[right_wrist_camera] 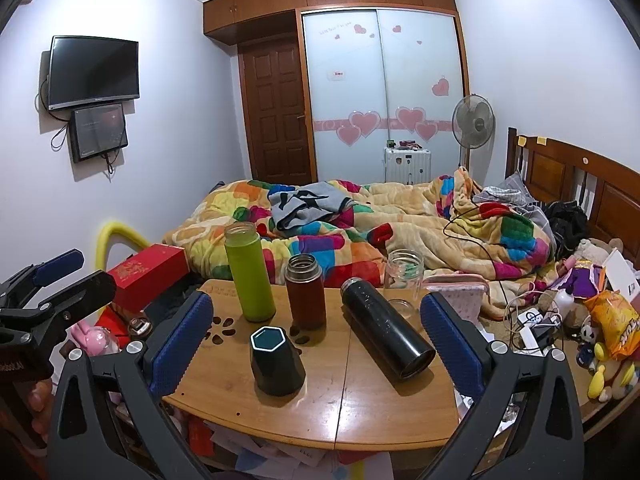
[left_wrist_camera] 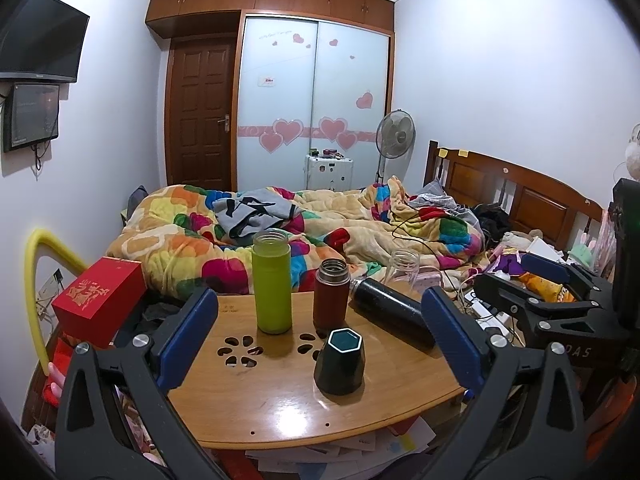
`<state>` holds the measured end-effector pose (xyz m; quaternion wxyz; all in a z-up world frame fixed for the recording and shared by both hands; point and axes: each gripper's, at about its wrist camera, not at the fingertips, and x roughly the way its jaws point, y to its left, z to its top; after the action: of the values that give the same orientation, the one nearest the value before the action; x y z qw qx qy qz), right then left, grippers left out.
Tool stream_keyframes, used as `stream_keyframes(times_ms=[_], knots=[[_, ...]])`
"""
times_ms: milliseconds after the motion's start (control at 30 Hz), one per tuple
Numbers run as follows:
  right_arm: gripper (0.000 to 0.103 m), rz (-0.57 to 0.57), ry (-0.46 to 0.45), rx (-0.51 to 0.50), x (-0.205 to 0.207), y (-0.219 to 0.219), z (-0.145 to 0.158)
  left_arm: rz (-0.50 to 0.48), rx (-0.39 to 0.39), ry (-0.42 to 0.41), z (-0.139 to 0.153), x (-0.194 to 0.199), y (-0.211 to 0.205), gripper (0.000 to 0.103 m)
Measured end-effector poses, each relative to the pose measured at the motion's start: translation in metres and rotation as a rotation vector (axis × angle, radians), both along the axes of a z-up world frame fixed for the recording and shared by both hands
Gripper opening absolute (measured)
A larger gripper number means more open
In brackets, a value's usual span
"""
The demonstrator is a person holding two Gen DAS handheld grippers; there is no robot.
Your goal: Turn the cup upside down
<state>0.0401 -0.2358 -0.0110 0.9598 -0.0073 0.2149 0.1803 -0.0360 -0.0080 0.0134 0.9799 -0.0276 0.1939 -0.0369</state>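
A dark green faceted cup [left_wrist_camera: 339,361] stands upright, mouth up, on the wooden table [left_wrist_camera: 280,408]; it also shows in the right wrist view [right_wrist_camera: 277,361]. My left gripper [left_wrist_camera: 320,336] is open and empty, its blue pads on either side of the table, short of the cup. My right gripper [right_wrist_camera: 316,334] is open and empty, held back from the cup; it also shows in the left wrist view [left_wrist_camera: 516,280]. The left gripper appears at the left edge of the right wrist view [right_wrist_camera: 60,276].
On the table stand a lime green bottle [left_wrist_camera: 272,282], a brown flask [left_wrist_camera: 331,294] and a clear glass jar [right_wrist_camera: 404,280]; a black flask [right_wrist_camera: 386,332] lies on its side. A red box [left_wrist_camera: 100,300] sits left. The cluttered bed [left_wrist_camera: 320,232] lies behind.
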Motion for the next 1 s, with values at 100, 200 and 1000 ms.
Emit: stream_keyframes(times_ms=[100, 200, 1000], knots=[[0.103, 0.0, -0.008, -0.003, -0.0015, 0.0017, 0.001, 0.002, -0.002, -0.003, 0.0, -0.0014, 0.0002, 0.103], [0.103, 0.001, -0.014, -0.004, -0.0029, 0.0012, 0.0022, 0.001, -0.009, -0.008, 0.0004, -0.0016, -0.0005, 0.103], [0.103, -0.003, -0.024, 0.002, -0.0048, -0.0044, 0.0073, -0.018, -0.022, -0.009, 0.0011, -0.0029, -0.0025, 0.103]])
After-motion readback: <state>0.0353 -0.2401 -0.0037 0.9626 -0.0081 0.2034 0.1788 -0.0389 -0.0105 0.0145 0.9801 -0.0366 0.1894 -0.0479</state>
